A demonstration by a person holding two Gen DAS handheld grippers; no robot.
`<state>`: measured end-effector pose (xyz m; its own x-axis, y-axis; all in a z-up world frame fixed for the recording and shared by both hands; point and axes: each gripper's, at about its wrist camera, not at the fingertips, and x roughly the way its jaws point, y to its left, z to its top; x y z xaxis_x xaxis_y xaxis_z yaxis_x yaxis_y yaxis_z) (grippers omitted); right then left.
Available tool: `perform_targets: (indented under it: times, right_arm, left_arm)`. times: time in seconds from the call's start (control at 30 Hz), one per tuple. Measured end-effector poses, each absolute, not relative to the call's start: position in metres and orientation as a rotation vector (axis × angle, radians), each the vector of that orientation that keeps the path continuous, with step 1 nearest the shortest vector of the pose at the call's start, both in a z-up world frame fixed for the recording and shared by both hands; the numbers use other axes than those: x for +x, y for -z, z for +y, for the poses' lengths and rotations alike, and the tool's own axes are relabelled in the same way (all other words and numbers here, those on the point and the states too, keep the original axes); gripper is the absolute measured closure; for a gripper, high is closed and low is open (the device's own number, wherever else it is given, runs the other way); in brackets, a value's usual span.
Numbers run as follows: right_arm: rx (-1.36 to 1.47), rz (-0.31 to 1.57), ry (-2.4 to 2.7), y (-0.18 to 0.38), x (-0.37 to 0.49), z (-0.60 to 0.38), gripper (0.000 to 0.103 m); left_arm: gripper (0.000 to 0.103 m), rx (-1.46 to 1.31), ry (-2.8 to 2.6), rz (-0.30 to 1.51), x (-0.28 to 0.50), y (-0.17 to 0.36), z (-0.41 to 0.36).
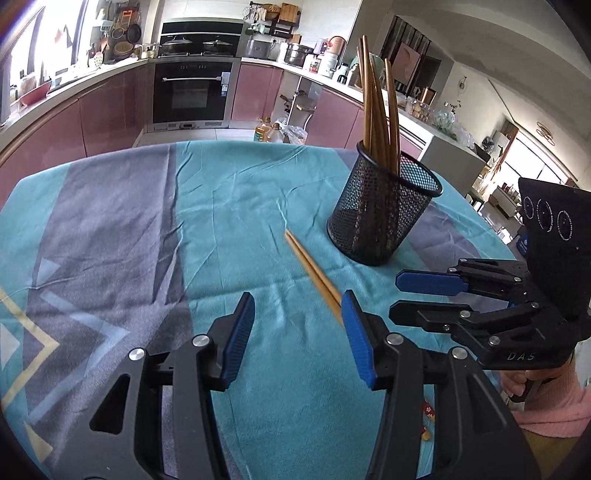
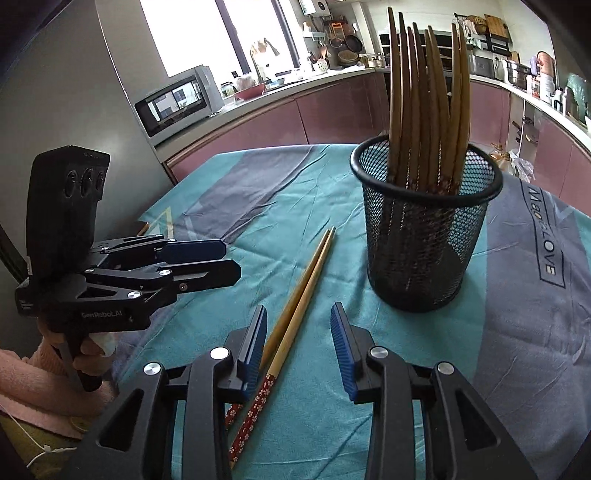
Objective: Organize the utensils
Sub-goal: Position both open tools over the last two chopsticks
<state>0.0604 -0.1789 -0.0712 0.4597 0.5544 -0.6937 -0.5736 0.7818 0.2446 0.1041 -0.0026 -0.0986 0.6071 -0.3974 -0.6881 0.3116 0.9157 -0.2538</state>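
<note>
Plainly, the loose pair of chopsticks (image 2: 295, 291) lies flat on the tablecloth (image 2: 229, 206), long axis running from the right gripper (image 2: 298, 347) away toward the mesh holder (image 2: 424, 236). Its patterned ends pass between that gripper's spread, empty jaws, beside the left pad. The left gripper (image 1: 298, 339), likewise spread and empty, sits just left of the pair; the right looks nearer.

A kitchen wraps around the table, with pink lower cabinets (image 1: 110, 107) under a pale countertop (image 2: 332, 75). A black built-in oven (image 1: 192, 92) stands in the far wall, pots on the hob above it. A microwave (image 2: 173, 105) stands beside a bright window (image 2: 207, 33) that floods the room with daylight. A teal and grey patterned tablecloth (image 1: 229, 192) covers the table.
</note>
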Motion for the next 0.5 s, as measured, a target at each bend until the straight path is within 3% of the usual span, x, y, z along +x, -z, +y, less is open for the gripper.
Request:
perform_targets:
  times: [0.5]
  right_arm:
    - [-0.041, 0.897, -0.651, 0.094, 0.059, -0.169, 0.070]
  left_arm:
    - [0.055, -0.090, 0.421, 0.858, 0.099, 0.112, -0.012]
